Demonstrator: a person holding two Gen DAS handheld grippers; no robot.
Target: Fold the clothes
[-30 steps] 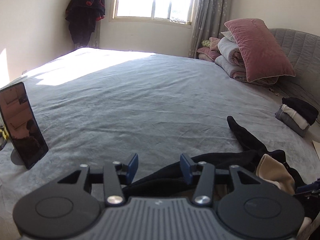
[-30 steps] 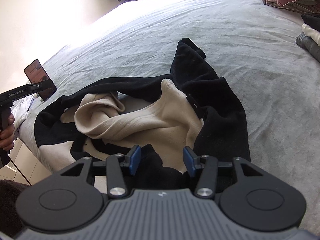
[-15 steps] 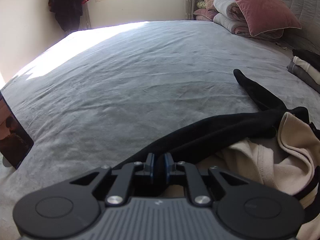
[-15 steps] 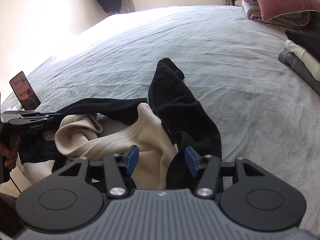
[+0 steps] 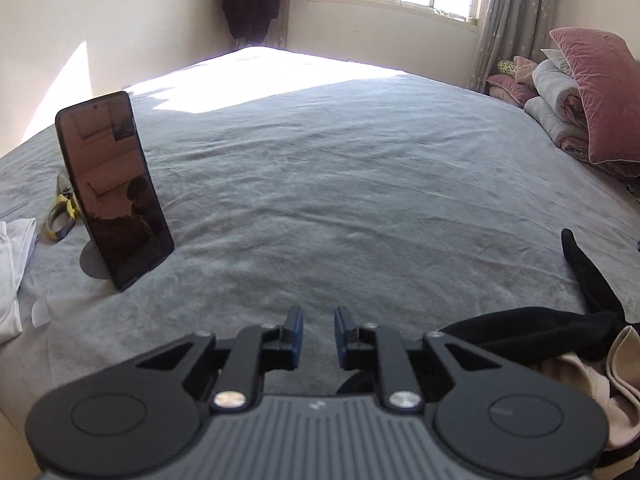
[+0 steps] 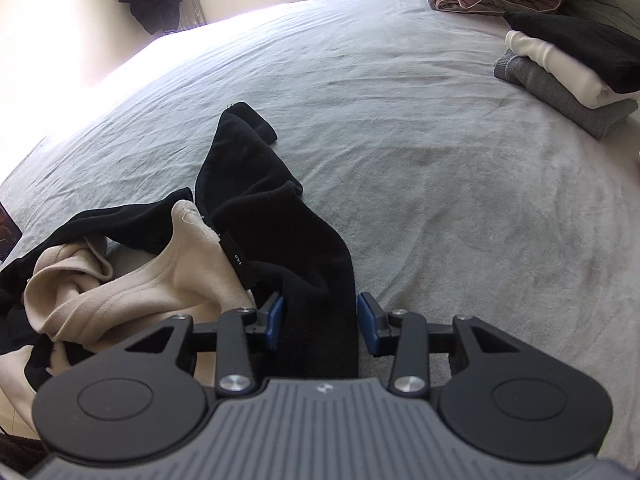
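Note:
A black garment with a cream fleece lining (image 6: 132,292) lies crumpled at the near edge of the grey bed (image 6: 440,168). One black leg or sleeve (image 6: 248,152) reaches out across the bed. My right gripper (image 6: 322,312) straddles a black strip of this garment. Its jaws are closing, with the cloth filling the gap between the blue pads and not visibly squeezed. My left gripper (image 5: 318,320) hovers over bare bedspread to the left of the garment (image 5: 540,332). Its jaws are opening and nothing is between them.
A phone on a stand (image 5: 112,192) is at the bed's left, with a grey-yellow tool (image 5: 60,220) and a white cloth (image 5: 12,272) beside it. A stack of folded clothes (image 6: 568,72) sits far right. Pillows and quilts (image 5: 592,92) are piled at the headboard.
The left gripper was shut on the black garment's edge, then let go and swung left, bringing the phone back into view. The right gripper shifted onto the black strip and its jaws narrowed.

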